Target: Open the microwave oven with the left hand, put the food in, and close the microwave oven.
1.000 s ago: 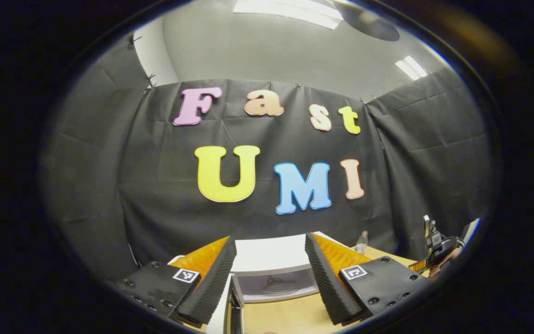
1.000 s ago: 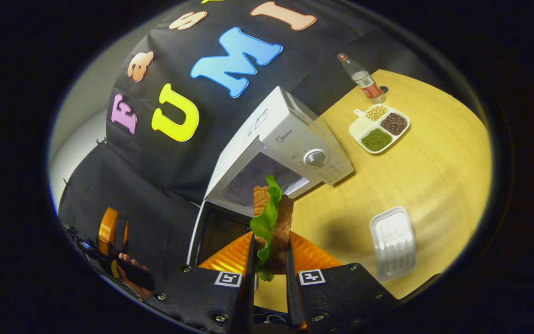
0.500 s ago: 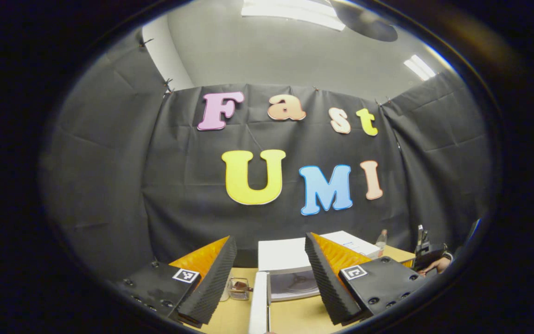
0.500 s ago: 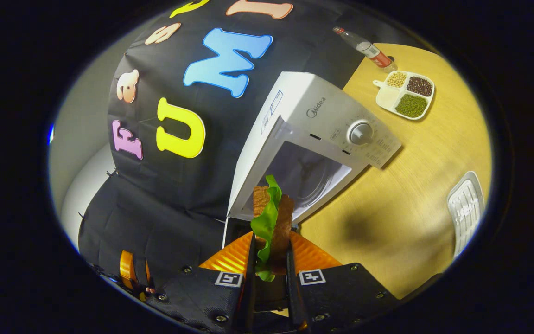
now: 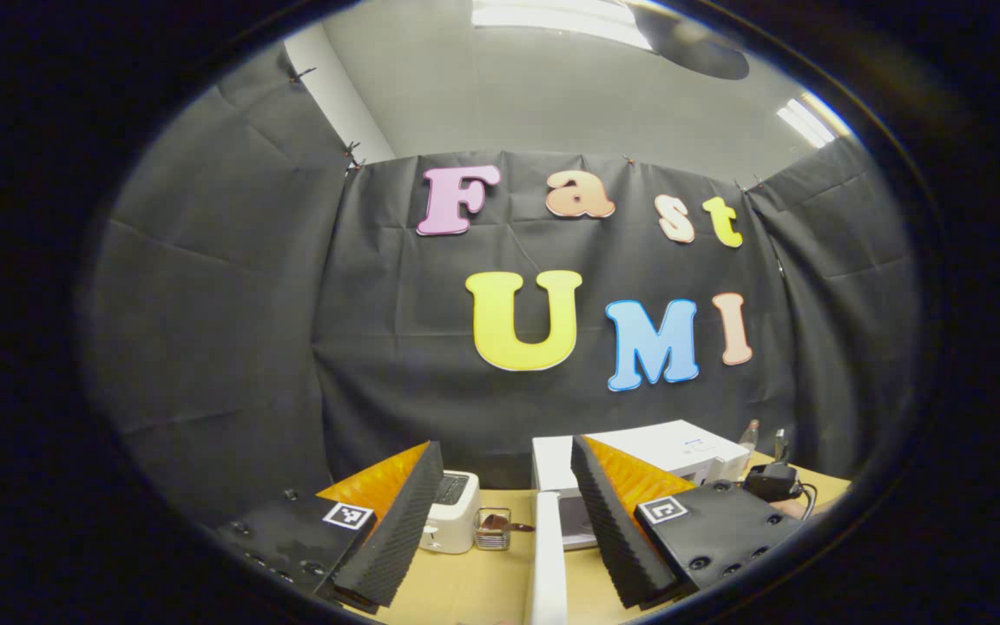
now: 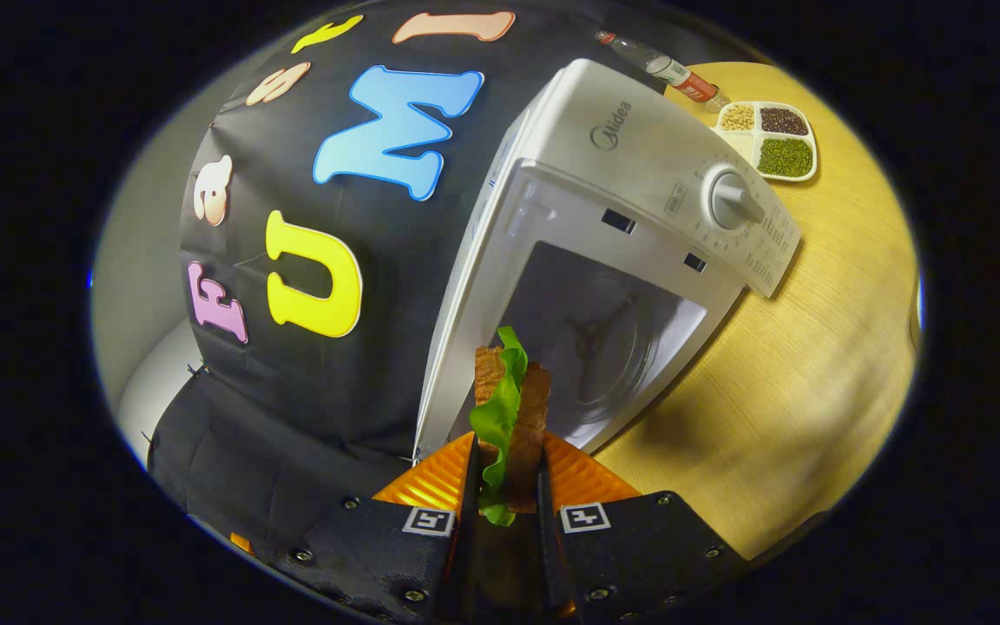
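The white microwave [image 6: 639, 148] stands on the wooden table [image 6: 812, 365] with its cavity [image 6: 604, 338] open and the turntable visible inside. My right gripper [image 6: 507, 443] is shut on a sandwich [image 6: 509, 399] of brown toast and green lettuce, held upright just in front of the cavity's lower left corner. In the left gripper view the microwave [image 5: 665, 447] lies ahead to the right, and its open door [image 5: 548, 564] shows edge-on as a white strip between my fingers. My left gripper [image 5: 507, 447] is open and holds nothing.
A white toaster [image 5: 452, 521] and a small glass holder [image 5: 493, 529] sit left of the door. Beyond the microwave are a divided tray of beans [image 6: 769, 139] and a bottle [image 6: 665, 65]. The other gripper [image 5: 773, 477] shows at the far right.
My right gripper has carried the sandwich closer to the open cavity, which now looms larger. The left gripper view has shifted left, bringing the toaster in; the door edge sits farther right.
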